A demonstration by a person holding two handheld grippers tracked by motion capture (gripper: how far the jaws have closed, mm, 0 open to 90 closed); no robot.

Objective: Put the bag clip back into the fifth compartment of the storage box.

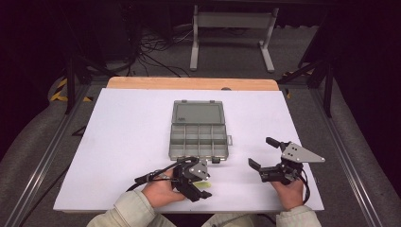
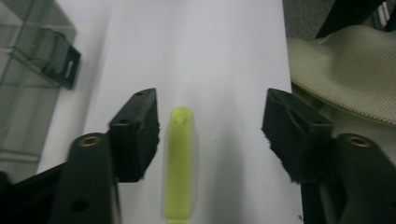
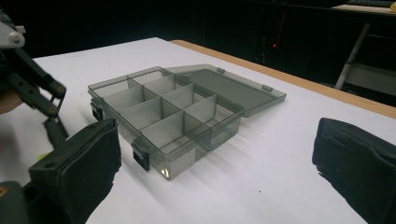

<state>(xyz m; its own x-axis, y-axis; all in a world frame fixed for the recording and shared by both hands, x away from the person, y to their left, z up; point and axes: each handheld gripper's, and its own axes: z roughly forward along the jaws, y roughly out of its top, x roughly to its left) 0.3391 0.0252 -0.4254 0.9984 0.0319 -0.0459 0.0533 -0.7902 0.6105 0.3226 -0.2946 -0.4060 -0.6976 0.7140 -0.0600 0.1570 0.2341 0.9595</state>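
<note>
White table (image 1: 127,142) fills the high view's middle, with a grey compartment box (image 1: 199,137) lying open at centre. My left hand-held gripper (image 1: 196,182) sits at lower centre, my right hand-held gripper (image 1: 265,153) at lower right, jaws spread. In the left gripper view, a yellow-green stick (image 2: 179,163) lies between my spread jaws, nearer the left one. In the right gripper view, the box stands mid-frame between my wide jaws.
</note>
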